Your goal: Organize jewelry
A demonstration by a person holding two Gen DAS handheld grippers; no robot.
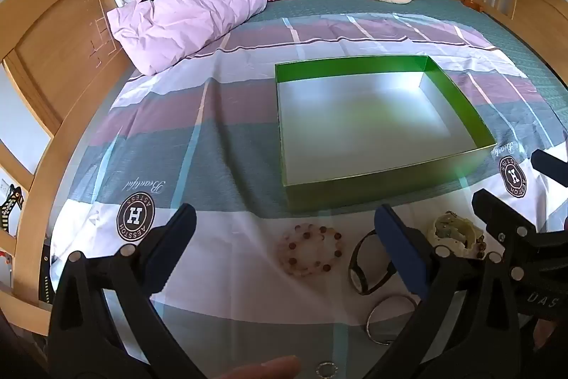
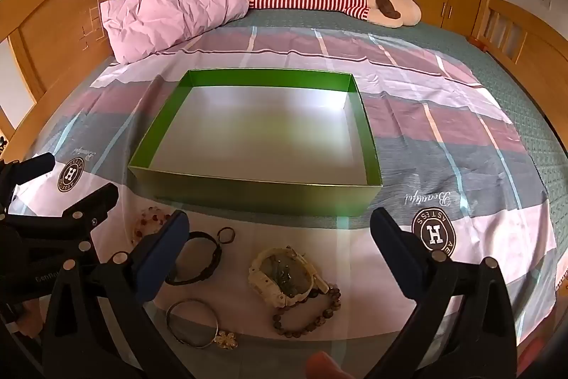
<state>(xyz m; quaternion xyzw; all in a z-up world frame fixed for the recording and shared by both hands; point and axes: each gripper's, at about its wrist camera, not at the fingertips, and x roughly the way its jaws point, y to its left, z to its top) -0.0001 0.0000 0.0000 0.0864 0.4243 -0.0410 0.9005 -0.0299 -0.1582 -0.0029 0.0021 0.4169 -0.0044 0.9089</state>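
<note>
Both claws spread wide, empty. Cream watch [image 2: 282,276] sits dead ahead of my right gripper [image 2: 284,237], near the bedspread's [image 2: 461,116] front edge; green box [image 2: 255,190] beyond.

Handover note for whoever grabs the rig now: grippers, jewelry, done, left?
Left gripper: open, empty. Right gripper: open, empty.
Green box on the bedsheet holds nothing yet.
In front of it lie the pink bead bracelet, black watch, cream watch, brown bead bracelet, silver bangle, small ring and gold flower piece.
Done: nothing. Left: every piece.
</note>
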